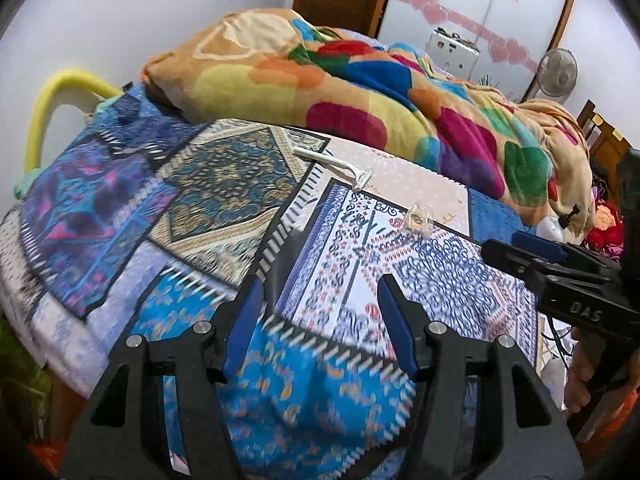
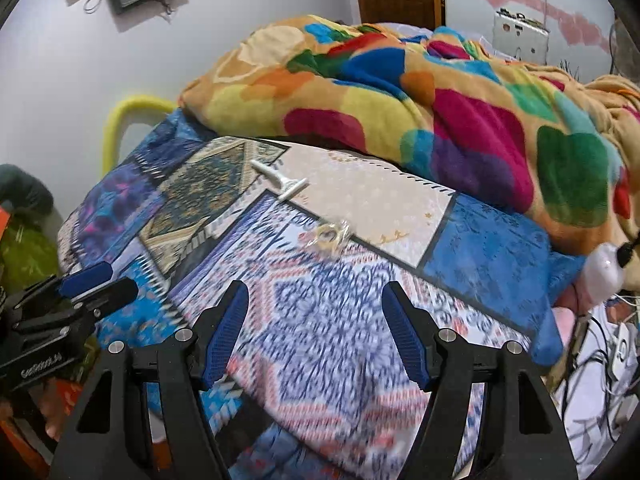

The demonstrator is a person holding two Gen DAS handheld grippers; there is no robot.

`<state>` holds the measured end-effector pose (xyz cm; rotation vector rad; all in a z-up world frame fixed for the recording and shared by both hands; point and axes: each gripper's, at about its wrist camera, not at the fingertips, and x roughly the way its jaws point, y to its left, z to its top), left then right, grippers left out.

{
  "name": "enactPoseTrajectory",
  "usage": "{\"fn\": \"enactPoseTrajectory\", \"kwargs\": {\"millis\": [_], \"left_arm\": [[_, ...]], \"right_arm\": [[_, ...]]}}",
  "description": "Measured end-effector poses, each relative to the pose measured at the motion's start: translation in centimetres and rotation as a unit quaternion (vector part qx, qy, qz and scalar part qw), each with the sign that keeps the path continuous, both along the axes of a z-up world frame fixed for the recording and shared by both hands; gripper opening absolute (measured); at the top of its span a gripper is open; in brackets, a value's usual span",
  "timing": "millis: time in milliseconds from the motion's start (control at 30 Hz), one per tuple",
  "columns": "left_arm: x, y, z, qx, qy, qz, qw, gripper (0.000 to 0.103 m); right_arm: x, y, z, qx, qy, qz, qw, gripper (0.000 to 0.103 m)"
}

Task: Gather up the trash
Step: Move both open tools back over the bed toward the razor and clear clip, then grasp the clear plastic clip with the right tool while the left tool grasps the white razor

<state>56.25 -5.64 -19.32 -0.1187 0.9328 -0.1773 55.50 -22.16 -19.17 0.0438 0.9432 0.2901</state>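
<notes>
A: What does the left wrist camera see?

B: The left gripper (image 1: pixel 320 296) hangs over a bed with a patchwork bedspread (image 1: pixel 208 184). Its blue fingers (image 1: pixel 250 312) are spread apart and hold nothing. A white razor (image 1: pixel 334 168) lies on the bedspread, well ahead. A small clear wrapper (image 1: pixel 418 219) lies near it, closer to the gripper. A bright blanket (image 1: pixel 360 92) is piled behind them. The right gripper (image 1: pixel 532 250) pokes in from the right side.

A: And the right wrist camera?

B: The right gripper (image 2: pixel 316 316) is wide apart too, with nothing in it. The wrapper (image 2: pixel 330 236) sits on the bedspread (image 2: pixel 320 320) just ahead of its fingers (image 2: pixel 228 328). The razor (image 2: pixel 282 180) lies farther back, near the blanket (image 2: pixel 400 100). The left gripper (image 2: pixel 96 282) shows at the left edge.
</notes>
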Motion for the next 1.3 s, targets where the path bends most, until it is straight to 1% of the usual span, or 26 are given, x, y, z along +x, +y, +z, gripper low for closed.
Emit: {"fn": "enactPoseTrajectory", "kwargs": {"millis": [200, 300, 400, 433, 467, 500, 533, 600, 667, 700, 733, 800, 867, 1000, 1100, 1167, 1200, 1233, 1267, 1300], "left_arm": [[4.2, -0.7, -2.0, -0.006, 0.002, -0.015, 0.9999, 0.059], [5.9, -0.7, -3.0, -0.011, -0.003, -0.005, 0.9999, 0.059], [7.5, -0.7, -3.8, -0.024, 0.005, -0.007, 0.9997, 0.058], [7.9, -0.7, -4.0, -0.024, 0.006, -0.006, 0.9997, 0.056], [8.3, -0.8, -4.2, -0.024, 0.005, -0.006, 0.9997, 0.055], [8.9, -1.0, -4.3, -0.020, 0.006, -0.010, 0.9997, 0.053], [9.4, -1.3, -4.4, -0.016, 0.008, -0.014, 0.9997, 0.052], [10.3, -1.8, -4.5, -0.010, 0.009, -0.020, 0.9997, 0.050], [11.1, -2.3, -4.7, -0.011, 0.012, -0.026, 0.9995, 0.050], [11.6, -2.7, -4.7, -0.013, 0.014, -0.029, 0.9994, 0.050], [11.9, -3.1, -4.8, -0.011, 0.015, -0.030, 0.9994, 0.050], [12.6, -3.9, -4.8, -0.006, 0.014, -0.036, 0.9992, 0.050], [13.3, -4.8, -4.9, 0.002, 0.012, -0.044, 0.9990, 0.050], [15.1, -6.9, -5.9, 0.041, 0.011, -0.061, 0.9972, 0.050], [15.9, -7.7, -6.7, 0.051, 0.019, -0.071, 0.9960, 0.050], [15.9, -8.1, -7.0, 0.063, 0.010, -0.075, 0.9952, 0.045], [15.8, -8.4, -7.0, 0.070, 0.007, -0.077, 0.9946, 0.040], [15.7, -8.6, -7.0, 0.076, 0.005, -0.080, 0.9939, 0.037], [15.6, -8.8, -7.0, 0.078, 0.003, -0.082, 0.9936, 0.026], [15.4, -9.0, -6.9, 0.077, 0.004, -0.086, 0.9933, 0.013]], "right_arm": [[3.5, 0.8, -2.5, -0.006, -0.006, -0.001, 1.000, 0.066], [5.0, 1.4, -3.6, -0.018, -0.012, -0.001, 1.000, 0.065], [5.7, 2.0, -4.5, -0.041, -0.018, 0.005, 0.999, 0.065], [5.9, 2.2, -4.7, -0.051, -0.022, 0.007, 0.998, 0.061], [5.9, 2.3, -4.9, -0.058, -0.026, 0.011, 0.998, 0.053], [5.9, 2.5, -5.0, -0.065, -0.029, 0.016, 0.997, 0.049], [5.9, 2.7, -5.1, -0.076, -0.030, 0.022, 0.996, 0.041], [5.8, 2.8, -5.2, -0.084, -0.040, 0.026, 0.995, 0.039], [5.7, 2.9, -5.2, -0.086, -0.041, 0.034, 0.995, 0.022], [5.7, 2.8, -5.1, -0.088, -0.042, 0.036, 0.995, 0.020], [5.6, 2.6, -5.0, -0.090, -0.045, 0.034, 0.994, 0.009], [5.6, 2.3, -4.8, -0.086, -0.046, 0.037, 0.995, 0.008], [5.7, 1.6, -4.8, -0.070, -0.037, 0.040, 0.996, 0.008], [5.9, 0.3, -5.0, -0.060, -0.028, 0.035, 0.997, 0.008], [5.9, -0.7, -4.8, -0.057, -0.033, 0.026, 0.997, 0.008], [5.9, -1.2, -4.8, -0.055, -0.035, 0.023, 0.998, 0.008], [5.9, -1.5, -4.7, -0.053, -0.035, 0.021, 0.998, 0.008], [5.9, -1.5, -4.7, -0.053, -0.035, 0.021, 0.998, 0.008], [5.9, -1.7, -4.7, -0.053, -0.036, 0.019, 0.998, 0.007], [5.9, -1.9, -4.7, -0.052, -0.036, 0.017, 0.998, 0.007]]}}
